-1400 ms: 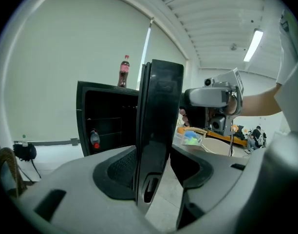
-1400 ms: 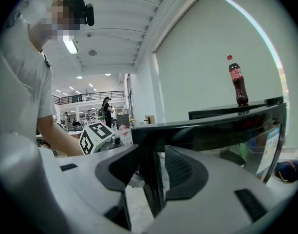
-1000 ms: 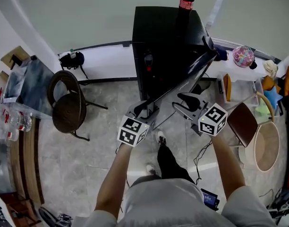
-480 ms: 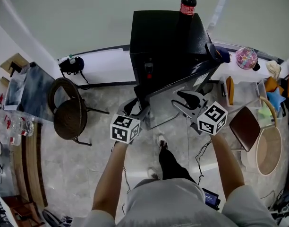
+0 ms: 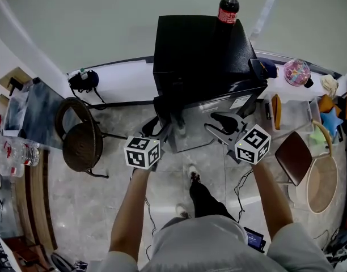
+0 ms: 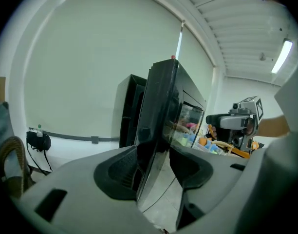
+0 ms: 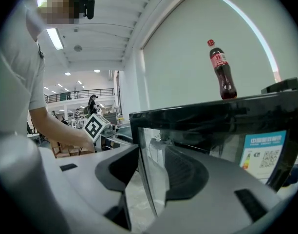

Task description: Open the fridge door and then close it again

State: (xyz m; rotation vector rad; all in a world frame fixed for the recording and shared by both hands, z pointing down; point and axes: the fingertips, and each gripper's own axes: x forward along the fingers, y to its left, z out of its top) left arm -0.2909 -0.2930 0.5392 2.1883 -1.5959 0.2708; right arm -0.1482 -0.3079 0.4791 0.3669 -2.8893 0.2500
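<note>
A black mini fridge (image 5: 190, 44) stands against the wall with a cola bottle (image 5: 228, 7) on top. Its glass-fronted door (image 5: 219, 103) is swung in close to the cabinet, and a narrow gap still shows in the left gripper view. My left gripper (image 5: 165, 126) is at the door's free edge. There its jaws (image 6: 153, 167) have just been closing slightly, and the door (image 6: 161, 111) fills the space between the pads. My right gripper (image 5: 219, 124) hovers before the door front with its jaws parted. In its own view the door (image 7: 212, 130) and bottle (image 7: 222, 74) show.
A round dark chair (image 5: 80, 135) stands left of the fridge. A brown seat (image 5: 292, 152) and a pale tub (image 5: 321, 177) are on the right. My feet (image 5: 191, 177) are on the tiled floor before the door. Cluttered shelves line the far left.
The door has swung from well open to almost against the cabinet. My left gripper went left with its free edge, and the right gripper drifted left in front of it.
</note>
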